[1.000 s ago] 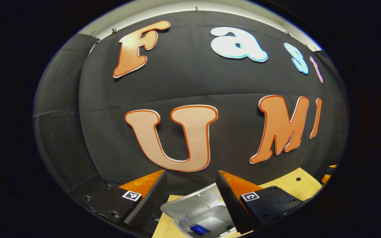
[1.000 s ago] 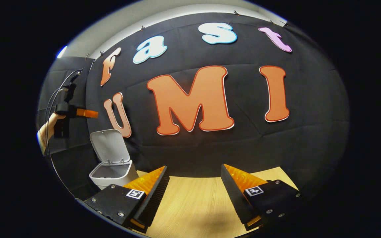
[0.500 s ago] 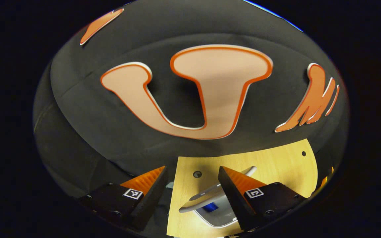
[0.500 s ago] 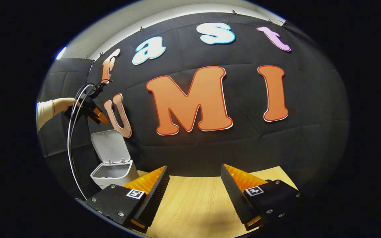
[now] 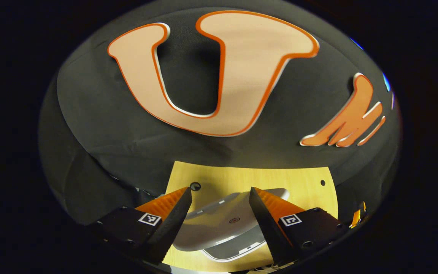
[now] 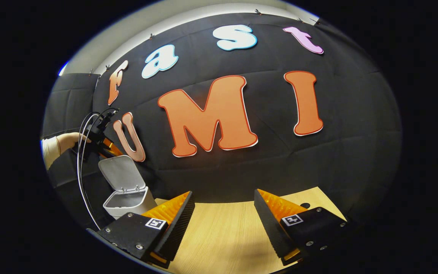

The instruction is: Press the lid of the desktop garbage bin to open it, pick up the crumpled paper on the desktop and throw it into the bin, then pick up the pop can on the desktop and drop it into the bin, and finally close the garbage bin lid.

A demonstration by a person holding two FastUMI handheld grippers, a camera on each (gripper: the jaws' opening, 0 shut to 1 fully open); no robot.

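Note:
The white bin [image 6: 129, 202] stands at the table's far left with its lid [image 6: 120, 173] raised and leaning forward. A hand [image 6: 61, 146] holds my left gripper [image 6: 105, 144] right at the lid's top edge, pointing down. In the left gripper view I look down on the lid's outer face [image 5: 222, 222], which lies between and below the open fingers of my left gripper [image 5: 219, 192]; the bin's rim [image 5: 236, 251] peeks out under it. My right gripper [image 6: 223, 194] hovers open over the wooden table [image 6: 219, 236] with nothing between its fingers.
The black cloth wall rises just behind the bin and the table's far edge. Small round holes [image 5: 195, 186] mark the tabletop [image 5: 249, 177] near the back. Cables [image 6: 84, 179] hang from the left gripper beside the bin.
My left gripper has tipped downward and dropped to the lid's top edge. The lid has begun to lean forward over the opening. The right gripper has hardly moved.

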